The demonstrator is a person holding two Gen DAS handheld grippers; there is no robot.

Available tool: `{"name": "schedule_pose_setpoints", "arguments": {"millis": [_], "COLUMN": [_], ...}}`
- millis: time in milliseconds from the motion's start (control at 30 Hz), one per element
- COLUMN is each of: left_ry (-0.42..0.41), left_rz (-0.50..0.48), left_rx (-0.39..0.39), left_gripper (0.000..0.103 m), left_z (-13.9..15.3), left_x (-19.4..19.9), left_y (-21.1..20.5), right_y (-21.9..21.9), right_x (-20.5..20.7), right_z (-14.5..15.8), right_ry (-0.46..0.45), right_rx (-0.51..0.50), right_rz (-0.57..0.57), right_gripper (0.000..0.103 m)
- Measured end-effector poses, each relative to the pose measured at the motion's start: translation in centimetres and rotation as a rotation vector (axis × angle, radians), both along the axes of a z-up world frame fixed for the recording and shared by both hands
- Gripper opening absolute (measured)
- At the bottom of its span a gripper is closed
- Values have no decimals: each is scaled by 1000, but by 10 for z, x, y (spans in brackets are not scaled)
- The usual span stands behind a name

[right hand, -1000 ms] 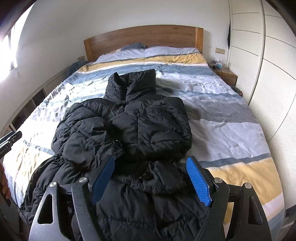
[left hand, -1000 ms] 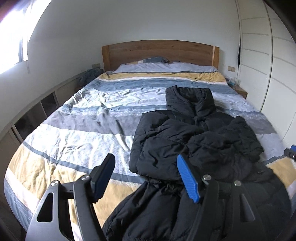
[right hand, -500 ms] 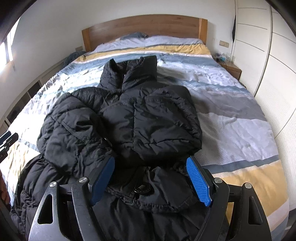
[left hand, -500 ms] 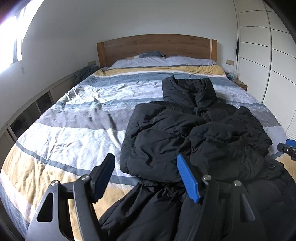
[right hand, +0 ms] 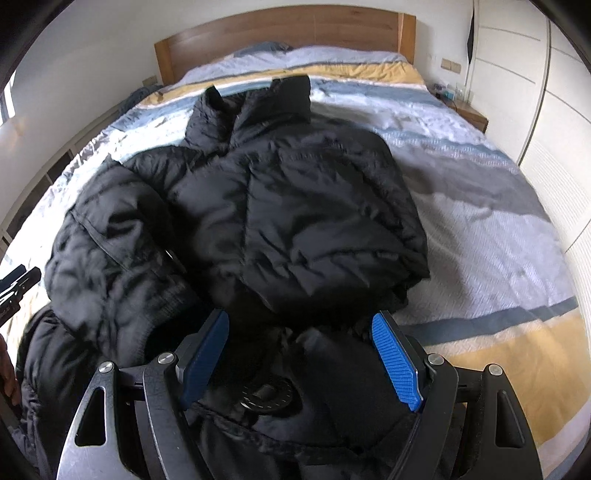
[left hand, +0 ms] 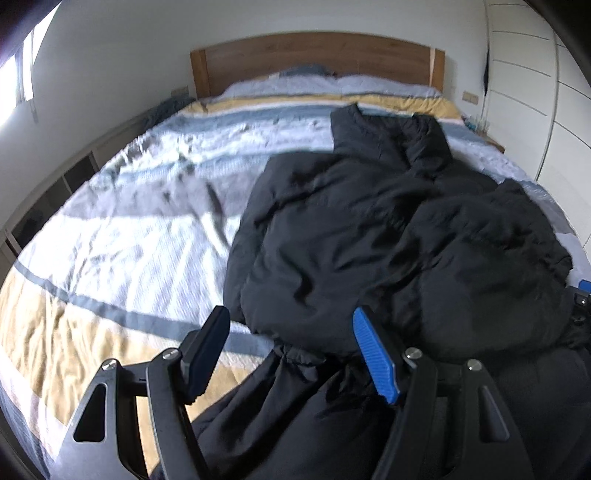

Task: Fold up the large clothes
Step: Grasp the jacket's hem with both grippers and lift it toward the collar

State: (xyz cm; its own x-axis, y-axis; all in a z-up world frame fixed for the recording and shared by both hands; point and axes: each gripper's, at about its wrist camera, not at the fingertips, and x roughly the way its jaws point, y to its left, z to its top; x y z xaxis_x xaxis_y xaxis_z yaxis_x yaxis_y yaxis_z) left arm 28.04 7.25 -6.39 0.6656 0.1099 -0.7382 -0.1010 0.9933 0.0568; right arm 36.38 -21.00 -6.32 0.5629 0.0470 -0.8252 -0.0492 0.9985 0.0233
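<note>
Left wrist view, near to far: left hand-held gripper point(left hand: 291, 350) at the bottom edge, jaws spread wide and empty, poised just above the near, lower portion of the black puffer coat point(left hand: 369, 229). Nothing pinched between the blue pads point(left hand: 375, 356); whether the fingertips brush the fabric, impossible to tell.

Right wrist view, same order: right hand-held gripper point(right hand: 301, 356) likewise released, jaws wide apart, straddling the hem region of the puffer coat point(right hand: 280, 221), near a round dark fitting point(right hand: 264, 397) on the cloth. No fabric clamped here either.

Beyond both tools: coat lying on the striped duvet point(left hand: 110, 258) of the bed point(right hand: 498, 258), toward its foot, hem nearest the cameras, collar point(right hand: 255, 101) farthest, pointing at the wooden headboard point(right hand: 280, 33). Both sleeves point(right hand: 110, 251) drawn inward and stacked over the chest, forming a bulky mound above the flatter lower panel.

Judged progress: sleeve fold apparently done, so roughly the first stage complete. Remaining, by appearance: seizing the hem at two points, carrying it up over the mound toward the collar, then perhaps a further halving and a pressing flat. Puffy filling likely to spring back, so a loose, thick bundle to be expected rather than a crisp fold.

Farthest: pillows point(left hand: 369, 83) below the headboard, white wardrobe doors point(right hand: 535, 92) along one side.
</note>
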Motion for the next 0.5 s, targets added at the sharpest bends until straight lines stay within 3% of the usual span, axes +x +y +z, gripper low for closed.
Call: {"name": "schedule_pose_setpoints", "arguments": {"millis": [200, 500], "left_ry": [28, 4], "left_rz": [4, 0], "left_rx": [-16, -62], "left_gripper": [68, 68], "left_z": [-8, 41], "left_x": [2, 52], "left_y": [8, 31], "right_y": [-15, -27], "right_x": [-2, 29], "right_z": [-14, 23], "right_ry": [36, -37], "right_rx": [7, -11], "right_rz": [-16, -4], "right_gripper": [79, 79]}}
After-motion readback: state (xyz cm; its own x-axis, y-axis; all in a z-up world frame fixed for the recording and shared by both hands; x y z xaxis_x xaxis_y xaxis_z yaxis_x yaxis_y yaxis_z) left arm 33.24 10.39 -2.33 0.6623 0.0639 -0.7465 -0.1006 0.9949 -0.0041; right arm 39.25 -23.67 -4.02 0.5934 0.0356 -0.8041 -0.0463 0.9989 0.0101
